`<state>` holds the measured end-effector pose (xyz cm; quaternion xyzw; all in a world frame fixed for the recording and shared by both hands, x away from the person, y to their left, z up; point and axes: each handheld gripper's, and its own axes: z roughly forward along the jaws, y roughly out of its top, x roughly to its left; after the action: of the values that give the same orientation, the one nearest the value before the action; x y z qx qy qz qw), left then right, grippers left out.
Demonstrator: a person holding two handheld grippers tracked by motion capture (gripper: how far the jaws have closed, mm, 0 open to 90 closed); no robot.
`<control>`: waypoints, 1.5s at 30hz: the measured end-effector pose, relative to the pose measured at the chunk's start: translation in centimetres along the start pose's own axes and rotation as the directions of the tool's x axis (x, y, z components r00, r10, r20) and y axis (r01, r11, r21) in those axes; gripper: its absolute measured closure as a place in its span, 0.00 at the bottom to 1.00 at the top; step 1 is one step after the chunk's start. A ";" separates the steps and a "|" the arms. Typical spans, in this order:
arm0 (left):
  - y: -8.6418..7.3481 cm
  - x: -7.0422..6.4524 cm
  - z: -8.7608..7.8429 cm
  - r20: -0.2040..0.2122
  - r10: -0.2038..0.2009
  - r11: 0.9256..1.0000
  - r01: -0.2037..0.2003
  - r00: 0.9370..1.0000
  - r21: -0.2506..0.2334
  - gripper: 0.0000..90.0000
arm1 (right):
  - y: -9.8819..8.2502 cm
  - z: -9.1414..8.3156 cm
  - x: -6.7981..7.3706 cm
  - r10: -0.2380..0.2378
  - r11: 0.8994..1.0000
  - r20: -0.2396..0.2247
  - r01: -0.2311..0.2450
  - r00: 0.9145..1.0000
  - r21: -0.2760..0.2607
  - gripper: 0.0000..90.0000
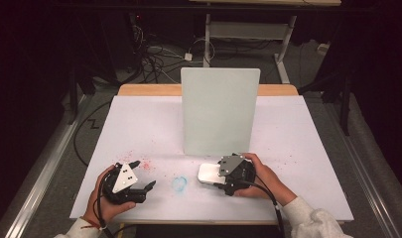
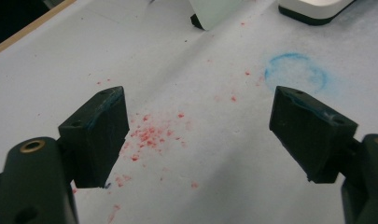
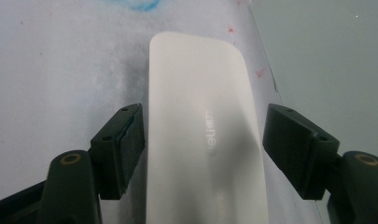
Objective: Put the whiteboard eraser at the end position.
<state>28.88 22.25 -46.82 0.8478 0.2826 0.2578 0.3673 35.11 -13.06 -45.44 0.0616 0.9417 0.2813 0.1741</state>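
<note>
A white rounded block (image 1: 207, 173) with a dark underside lies on the white sheet (image 1: 139, 124), just in front of the upright board. My right gripper (image 1: 219, 174) reaches it from the right and is shut on it. In the right gripper view the block (image 3: 200, 130) runs between the two black pads, with faint lettering on its top. My left gripper (image 1: 144, 173) rests at the front left, open, its pads wide apart with nothing between them. It (image 2: 200, 135) looks over a patch of red specks (image 2: 151, 133).
A pale upright board (image 1: 219, 111) stands mid-table, close behind the block. A smudged blue ring (image 1: 179, 183) marks the sheet between the two grippers. Red specks (image 1: 146, 164) are scattered near the left gripper. The table's wooden back edge (image 1: 149, 89) shows behind the sheet.
</note>
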 end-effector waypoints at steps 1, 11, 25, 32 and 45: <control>0.0 0.0 0.0 0.001 0.001 1.000 -0.001 1.000 0.001 0.21 | 0.0 -0.2 0.0 0.005 1.000 0.000 -0.005 1.000 -0.012 0.33; 0.0 0.0 0.0 -0.001 -0.005 1.000 0.005 1.000 -0.001 0.21 | -0.2 -2.4 -0.4 0.051 0.992 0.058 -0.044 0.997 -0.117 0.32; 0.0 0.0 0.0 -0.001 0.001 1.000 -0.001 1.000 0.004 0.21 | -0.5 -4.8 -1.3 0.149 0.975 0.251 -0.099 0.956 -0.200 0.30; 0.0 0.0 0.0 0.000 0.001 1.000 -0.001 1.000 0.004 0.21 | -1.2 -6.0 -1.5 0.179 0.971 0.312 -0.116 0.933 -0.209 0.28; 0.0 -0.1 0.0 -0.001 0.000 1.000 0.000 1.000 0.002 0.21 | -4.0 -8.3 -1.8 0.239 0.960 0.393 -0.155 0.888 -0.235 0.25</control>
<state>28.82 22.22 -46.81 0.8481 0.2833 0.2579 0.3661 33.68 -20.94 -40.66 0.1983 0.8387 0.3699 0.3469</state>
